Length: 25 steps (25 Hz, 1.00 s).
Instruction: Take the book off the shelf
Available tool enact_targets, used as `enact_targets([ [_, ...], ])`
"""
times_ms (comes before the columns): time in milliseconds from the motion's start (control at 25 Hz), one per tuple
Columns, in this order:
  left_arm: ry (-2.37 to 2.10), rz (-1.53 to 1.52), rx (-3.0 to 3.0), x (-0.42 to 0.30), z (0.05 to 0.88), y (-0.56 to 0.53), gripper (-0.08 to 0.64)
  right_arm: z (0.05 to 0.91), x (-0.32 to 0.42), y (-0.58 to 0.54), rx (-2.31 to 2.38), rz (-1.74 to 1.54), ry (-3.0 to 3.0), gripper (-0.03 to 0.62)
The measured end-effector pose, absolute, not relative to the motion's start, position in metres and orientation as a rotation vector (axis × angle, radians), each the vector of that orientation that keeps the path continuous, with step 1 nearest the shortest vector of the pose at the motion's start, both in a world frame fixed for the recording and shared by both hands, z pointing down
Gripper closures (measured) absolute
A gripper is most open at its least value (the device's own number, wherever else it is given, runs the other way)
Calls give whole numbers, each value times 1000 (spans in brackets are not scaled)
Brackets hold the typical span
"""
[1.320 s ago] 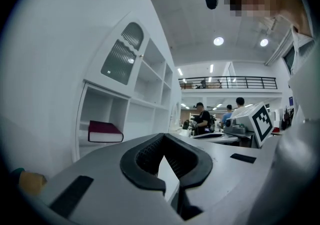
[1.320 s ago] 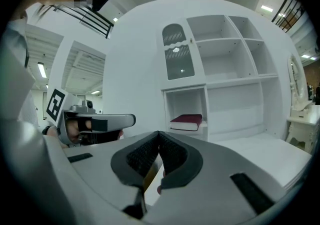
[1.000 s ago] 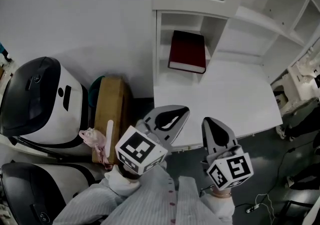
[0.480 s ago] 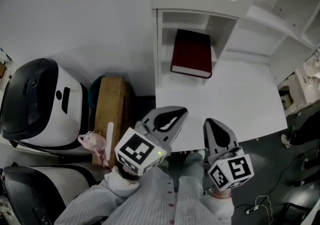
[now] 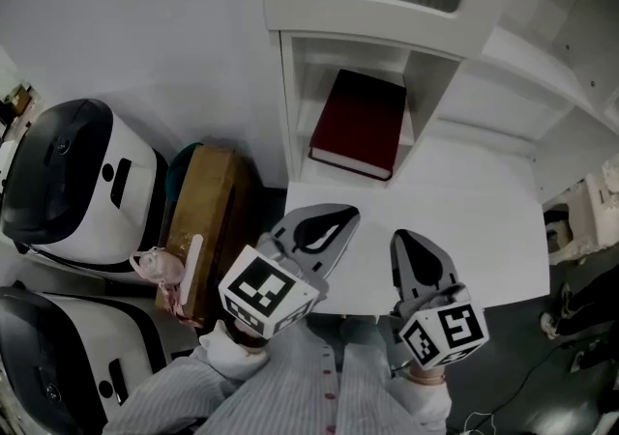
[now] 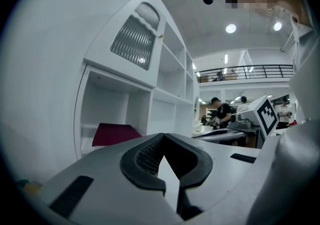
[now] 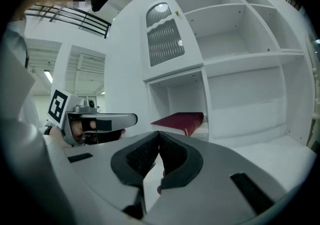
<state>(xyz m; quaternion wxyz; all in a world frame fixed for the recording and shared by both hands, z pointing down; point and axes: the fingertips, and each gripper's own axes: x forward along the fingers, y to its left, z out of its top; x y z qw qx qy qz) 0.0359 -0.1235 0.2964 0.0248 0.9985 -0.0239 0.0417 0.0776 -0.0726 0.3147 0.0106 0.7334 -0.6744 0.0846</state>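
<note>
Dark red book [image 5: 358, 124], white shelf [image 5: 440, 85], grey L claw [image 5: 334, 220], grey R claw [image 5: 411, 245], b&w marked cubes [image 5: 268, 290], brown box [image 5: 205, 216]

We find the book [image 5: 360, 124] lying in the shelf's [image 5: 288, 104] lower left compartment, behind the table [image 5: 474, 220]; box [image 5: 208, 211] left of the shelf.

The book [image 5: 358, 122] was a closed, dark red hardcover. It lay flat, cover up, on the floor of the lowest left compartment of the white shelf [image 5: 289, 104]. It sat slightly askew to the compartment's walls: its far right corner came close to the right wall, and its near left corner reached toward the left wall. A pale band of page edges showed along its near side, which lay at the compartment's front edge.
</note>
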Motion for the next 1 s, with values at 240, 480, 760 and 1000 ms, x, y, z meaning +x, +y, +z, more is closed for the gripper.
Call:
enact_targets([
  [240,-307,104,3066,87,289,-132,549,305,136,-81,2122,244,-2240,578],
  [480,-545,129,3012,119,294,-130,549,306,179,-82,1944,266,-2364,578],
  [760,-715,205,2975,139,303,-120,549,314,205,-77,1812,309,-2456,578],
  [1000,-792,234,2978,143,301,-122,549,314,209,-80,1747,324,-2498,578],
])
